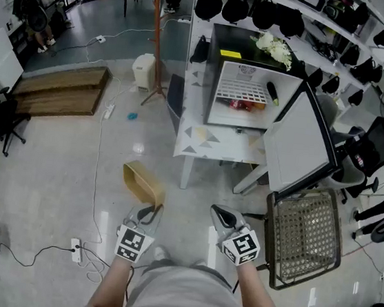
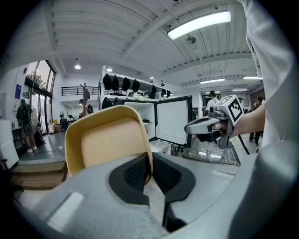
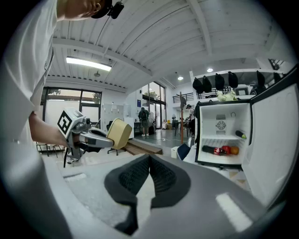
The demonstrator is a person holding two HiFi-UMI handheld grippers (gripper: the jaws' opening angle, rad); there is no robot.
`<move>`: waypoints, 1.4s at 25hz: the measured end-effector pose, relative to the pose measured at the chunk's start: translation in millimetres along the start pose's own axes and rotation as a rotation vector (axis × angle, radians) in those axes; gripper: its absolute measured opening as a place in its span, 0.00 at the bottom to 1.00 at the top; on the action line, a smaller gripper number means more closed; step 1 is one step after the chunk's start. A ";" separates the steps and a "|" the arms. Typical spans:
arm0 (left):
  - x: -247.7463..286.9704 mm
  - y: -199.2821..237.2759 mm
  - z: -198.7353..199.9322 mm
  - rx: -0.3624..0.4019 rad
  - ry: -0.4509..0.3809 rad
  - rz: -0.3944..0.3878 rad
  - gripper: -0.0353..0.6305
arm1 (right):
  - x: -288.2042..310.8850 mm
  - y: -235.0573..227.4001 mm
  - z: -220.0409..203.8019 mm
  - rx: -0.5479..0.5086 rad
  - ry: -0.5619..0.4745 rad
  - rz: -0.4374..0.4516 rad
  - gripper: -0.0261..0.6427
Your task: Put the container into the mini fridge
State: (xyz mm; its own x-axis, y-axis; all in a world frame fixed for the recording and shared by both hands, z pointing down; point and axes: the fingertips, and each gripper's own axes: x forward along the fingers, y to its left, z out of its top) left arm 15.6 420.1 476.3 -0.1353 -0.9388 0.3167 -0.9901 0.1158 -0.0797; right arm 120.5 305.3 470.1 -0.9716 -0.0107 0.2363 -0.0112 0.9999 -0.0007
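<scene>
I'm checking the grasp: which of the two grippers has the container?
The left gripper: its jaws pinch the rim of the tan container. The right gripper has its jaws together on nothing.

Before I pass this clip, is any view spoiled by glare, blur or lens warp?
Head view: sharp, edges bowed, lamp glints on the floor. Left gripper view: round dark border, ceiling lamp blown white, container crisp. Right gripper view: same border, fridge bright inside yet readable.
</scene>
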 end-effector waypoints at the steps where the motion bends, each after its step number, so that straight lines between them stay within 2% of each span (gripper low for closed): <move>1: -2.1 4.6 -0.3 -0.001 -0.004 -0.001 0.08 | 4.7 2.9 1.5 -0.004 0.002 0.001 0.04; 10: -22.1 51.5 -13.0 -0.025 -0.033 -0.006 0.08 | 55.6 32.4 14.8 -0.042 0.007 0.025 0.04; 21: -25.8 103.1 -35.7 -0.035 -0.015 -0.024 0.08 | 105.1 42.6 22.4 -0.061 0.023 -0.007 0.04; 26: 2.9 107.0 -35.0 -0.073 -0.007 -0.044 0.08 | 114.1 13.5 15.4 -0.046 0.030 -0.023 0.04; 31: 45.0 110.5 -27.8 -0.038 0.021 -0.041 0.08 | 124.6 -29.8 13.4 -0.036 0.029 -0.014 0.04; 35: 79.7 113.6 -6.1 -0.042 0.043 -0.018 0.08 | 128.4 -66.8 18.3 -0.022 0.024 0.004 0.04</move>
State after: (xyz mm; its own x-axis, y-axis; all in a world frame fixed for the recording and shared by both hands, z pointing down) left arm -107.9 360.4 498.2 -0.1181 -0.9261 0.3583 -0.9930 0.1133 -0.0343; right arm -7.9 237.0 482.8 -0.9657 -0.0065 0.2597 -0.0016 0.9998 0.0193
